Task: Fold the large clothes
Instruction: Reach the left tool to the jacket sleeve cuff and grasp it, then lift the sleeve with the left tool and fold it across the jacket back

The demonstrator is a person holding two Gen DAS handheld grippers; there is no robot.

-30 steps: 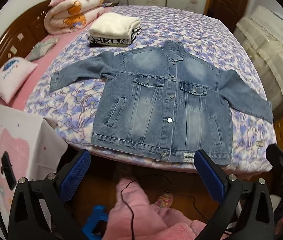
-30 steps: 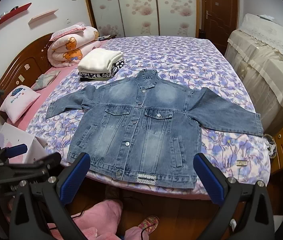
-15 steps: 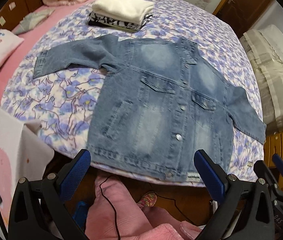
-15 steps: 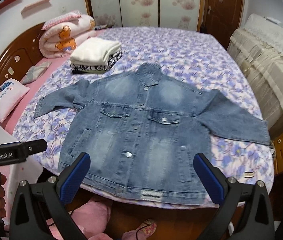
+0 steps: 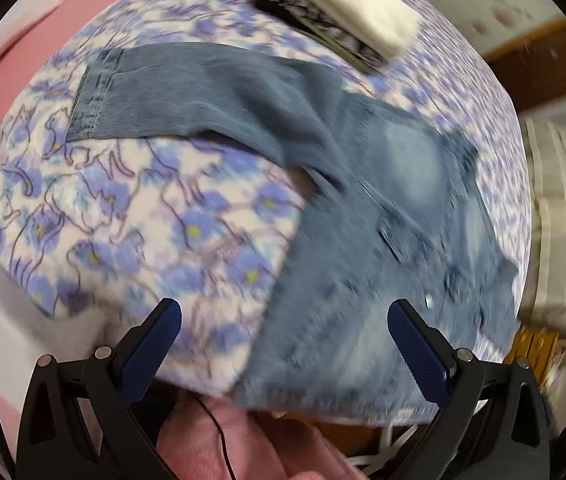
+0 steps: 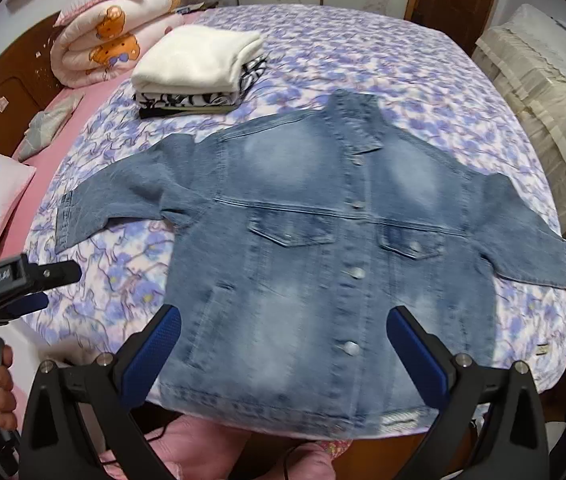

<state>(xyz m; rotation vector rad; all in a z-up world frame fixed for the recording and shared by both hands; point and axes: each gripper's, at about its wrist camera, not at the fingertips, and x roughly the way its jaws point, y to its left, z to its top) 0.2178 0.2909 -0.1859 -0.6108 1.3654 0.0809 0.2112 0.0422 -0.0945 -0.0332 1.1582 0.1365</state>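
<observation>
Faded denim jacket (image 6: 315, 248) lies spread, buttoned (sleeves out); both hand-held grippers (image 5: 285, 344) (image 6: 283, 344) gape wide, empty.

Floral-sheeted bed (image 6: 403, 64), wooden headboard (image 6: 7, 92)

Denim jacket (image 5: 363, 240) flat on floral bedspread (image 5: 123, 220), blurred.

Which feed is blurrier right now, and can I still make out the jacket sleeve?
Left wrist view: heavy motion smear over the denim jacket body, though its sleeve cuff stays fairly crisp. Right wrist view: milder blur, mostly near the hem; collar and folded clothes stack readable. Both show fisheye bending.
</observation>
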